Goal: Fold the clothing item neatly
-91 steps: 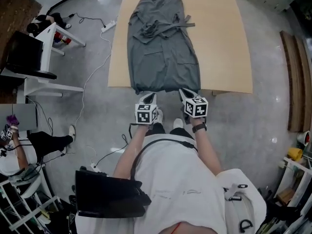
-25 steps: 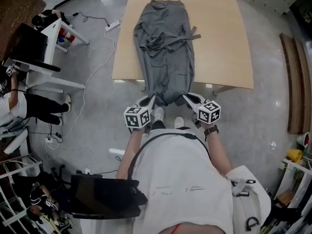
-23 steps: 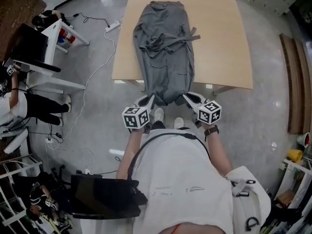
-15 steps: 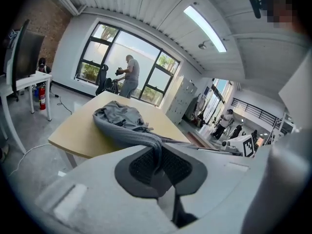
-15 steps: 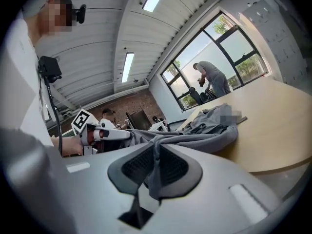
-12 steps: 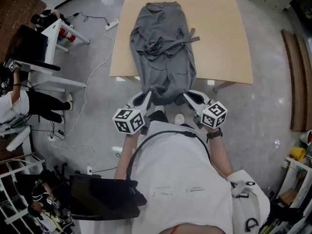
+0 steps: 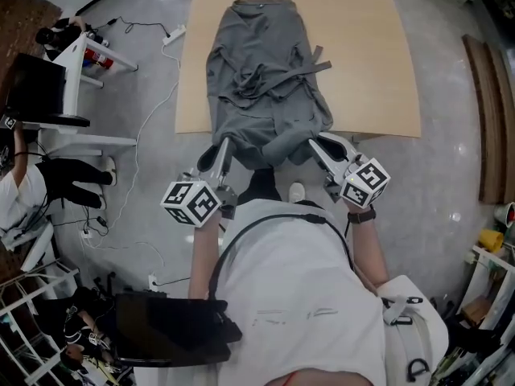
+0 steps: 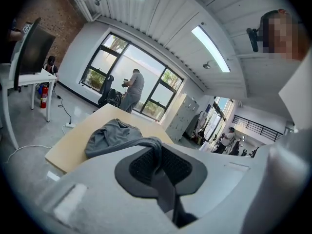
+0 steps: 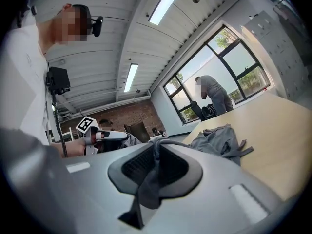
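A long grey garment (image 7: 265, 79) with a loose belt lies lengthwise on the wooden table (image 7: 370, 71). Its near hem is lifted off the table's front edge and sags between my two grippers. My left gripper (image 7: 225, 145) is shut on the hem's left corner, and my right gripper (image 7: 315, 145) is shut on the right corner. In the left gripper view, grey cloth (image 8: 155, 152) is pinched in the shut jaws and the garment (image 8: 109, 135) trails back onto the table. The right gripper view shows the same: cloth (image 9: 153, 167) clamped, the garment (image 9: 219, 138) beyond.
The person who holds the grippers stands at the table's near edge. A white desk (image 7: 76, 95) with a monitor and a seated person (image 7: 24, 191) are to the left. Cables and a power strip (image 7: 173, 34) lie on the floor. Another person (image 8: 134, 89) stands by the far windows.
Both grippers have risen with the hem, which earlier hung over the table's front edge. The lower part of the garment now bunches up near that edge.
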The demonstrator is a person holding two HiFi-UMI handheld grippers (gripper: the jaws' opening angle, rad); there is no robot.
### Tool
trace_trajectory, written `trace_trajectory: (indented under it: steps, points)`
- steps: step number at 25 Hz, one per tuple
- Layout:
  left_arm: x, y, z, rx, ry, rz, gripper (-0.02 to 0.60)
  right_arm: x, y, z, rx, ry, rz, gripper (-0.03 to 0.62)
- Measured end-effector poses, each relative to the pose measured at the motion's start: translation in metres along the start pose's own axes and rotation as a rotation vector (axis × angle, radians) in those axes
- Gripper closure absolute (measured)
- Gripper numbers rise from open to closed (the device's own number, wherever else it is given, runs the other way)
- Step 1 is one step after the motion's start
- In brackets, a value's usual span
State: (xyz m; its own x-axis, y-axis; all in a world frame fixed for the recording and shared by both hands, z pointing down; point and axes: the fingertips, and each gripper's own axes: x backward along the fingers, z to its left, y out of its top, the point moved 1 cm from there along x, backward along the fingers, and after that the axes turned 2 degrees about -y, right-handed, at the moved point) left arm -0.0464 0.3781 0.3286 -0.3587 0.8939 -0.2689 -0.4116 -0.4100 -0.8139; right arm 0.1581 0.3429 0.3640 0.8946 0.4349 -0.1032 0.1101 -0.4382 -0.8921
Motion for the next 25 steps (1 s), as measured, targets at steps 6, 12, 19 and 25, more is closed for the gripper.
trace_trajectory:
  steps: [6, 12, 19, 25]
  points:
    - [-0.069, 0.054, 0.038, 0.027, -0.083, -0.034, 0.561, -0.063, 0.044, -0.041, 0.015, -0.04, -0.029, 0.548]
    - [-0.142, 0.136, 0.09, 0.134, -0.183, -0.075, 0.561, -0.148, 0.11, -0.092, 0.056, -0.112, -0.053, 0.548]
    - [-0.244, 0.209, 0.158, 0.24, -0.216, -0.023, 0.56, -0.233, 0.173, -0.172, 0.105, -0.183, -0.046, 0.543]
    - [-0.334, 0.227, 0.215, 0.266, -0.108, 0.046, 0.558, -0.298, 0.185, -0.261, 0.051, -0.204, 0.03, 0.54]
